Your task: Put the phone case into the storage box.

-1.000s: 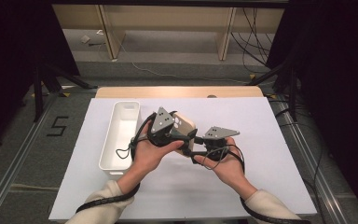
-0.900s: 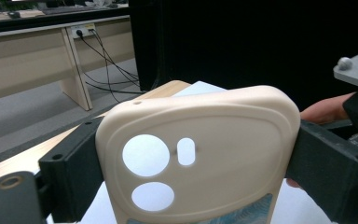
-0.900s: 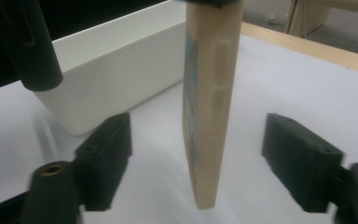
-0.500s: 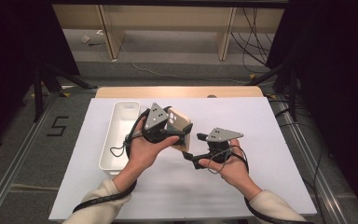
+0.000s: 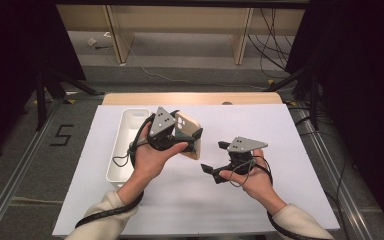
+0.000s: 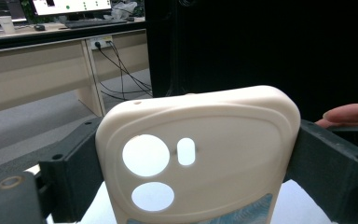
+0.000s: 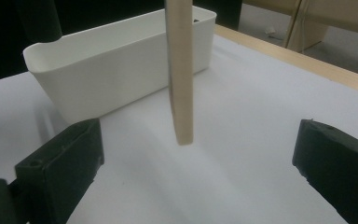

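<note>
Standing upright, phone case (image 5: 190, 135) lens-end up

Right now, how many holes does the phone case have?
3 holes show in the phone case held in the left hand-held gripper: a big round one upper left, a small slot beside it, another round one below. Its lower part is cut off, so more may be hidden.

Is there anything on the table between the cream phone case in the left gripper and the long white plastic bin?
Nothing visible. The cream phone case, clamped in the left gripper, hangs above the table beside the long white plastic bin, with bare white tabletop between. The right gripper is open on the far side.
</note>
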{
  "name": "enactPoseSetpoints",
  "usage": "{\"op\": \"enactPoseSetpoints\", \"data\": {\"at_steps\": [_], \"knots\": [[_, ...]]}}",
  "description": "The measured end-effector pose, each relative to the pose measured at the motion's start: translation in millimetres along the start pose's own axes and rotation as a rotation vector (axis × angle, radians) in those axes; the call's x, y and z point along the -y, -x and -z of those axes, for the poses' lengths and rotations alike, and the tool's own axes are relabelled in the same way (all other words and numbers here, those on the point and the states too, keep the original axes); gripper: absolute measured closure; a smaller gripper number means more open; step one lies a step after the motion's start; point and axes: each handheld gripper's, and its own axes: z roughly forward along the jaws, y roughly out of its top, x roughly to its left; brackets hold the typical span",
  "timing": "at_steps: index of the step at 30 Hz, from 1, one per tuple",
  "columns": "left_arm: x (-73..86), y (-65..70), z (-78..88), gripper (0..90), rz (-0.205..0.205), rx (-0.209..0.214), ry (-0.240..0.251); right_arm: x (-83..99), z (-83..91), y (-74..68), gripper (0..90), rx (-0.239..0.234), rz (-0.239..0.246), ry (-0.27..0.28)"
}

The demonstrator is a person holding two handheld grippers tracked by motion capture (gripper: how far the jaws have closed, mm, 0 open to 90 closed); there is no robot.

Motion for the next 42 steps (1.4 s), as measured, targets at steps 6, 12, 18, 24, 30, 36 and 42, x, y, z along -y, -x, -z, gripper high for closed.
{"op": "enactPoseSetpoints", "data": {"at_steps": [6,12,18,24,30,36,42], "knots": [[-2.6,-3.8,2.8,10.3,0.001,-0.013,0.004,1.8,6.3,3.4,2.5,0.005,-0.008,0.013],[-4.7,-6.8,5.1,10.3,0.000,-0.027,0.005,5.7,12.2,5.9,2.4,0.012,-0.010,0.018],[-6.3,-9.7,7.3,10.3,0.001,-0.038,0.008,8.2,18.4,7.7,2.3,0.018,-0.014,0.026],[-8.0,-14.2,9.9,10.3,0.001,-0.048,0.010,11.7,24.7,10.0,2.3,0.026,-0.020,0.028],[-10.8,-18.2,13.3,10.3,0.008,-0.061,0.015,16.3,31.2,12.1,2.4,0.026,-0.025,0.030],[-12.3,-22.0,15.9,10.4,0.012,-0.073,0.019,20.1,37.2,13.9,2.6,0.030,-0.030,0.034],[-13.7,-24.9,18.0,10.4,0.011,-0.082,0.021,22.5,42.3,14.9,2.7,0.032,-0.034,0.039]]}}
